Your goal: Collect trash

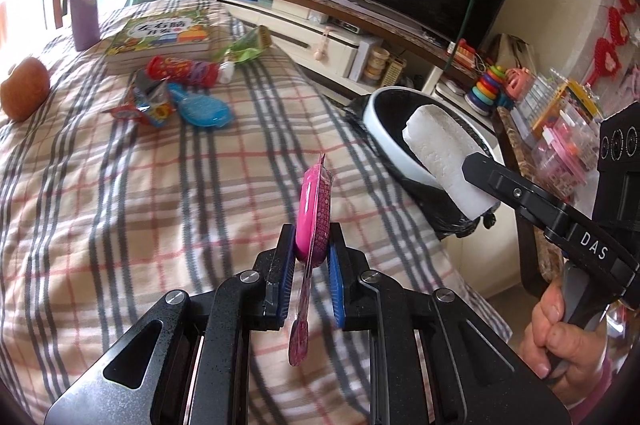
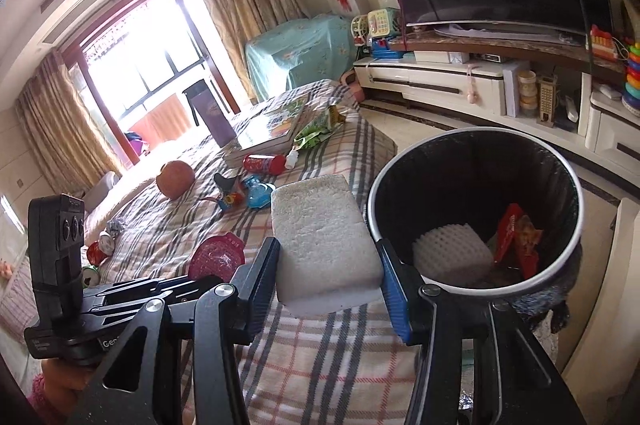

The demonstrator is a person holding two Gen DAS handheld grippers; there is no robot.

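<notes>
left gripper [image 1: 312, 257] clamps pink wrapper [image 1: 314, 215] over bed [image 1: 160, 209] | right gripper [image 2: 330, 267] holds white foam block [image 2: 322, 237] beside bin [image 2: 476, 213] | bin: foam piece, red packet already inside | left: wrappers [image 1: 154, 105], tube [image 1: 182, 69] near book [image 1: 160, 37]
</notes>
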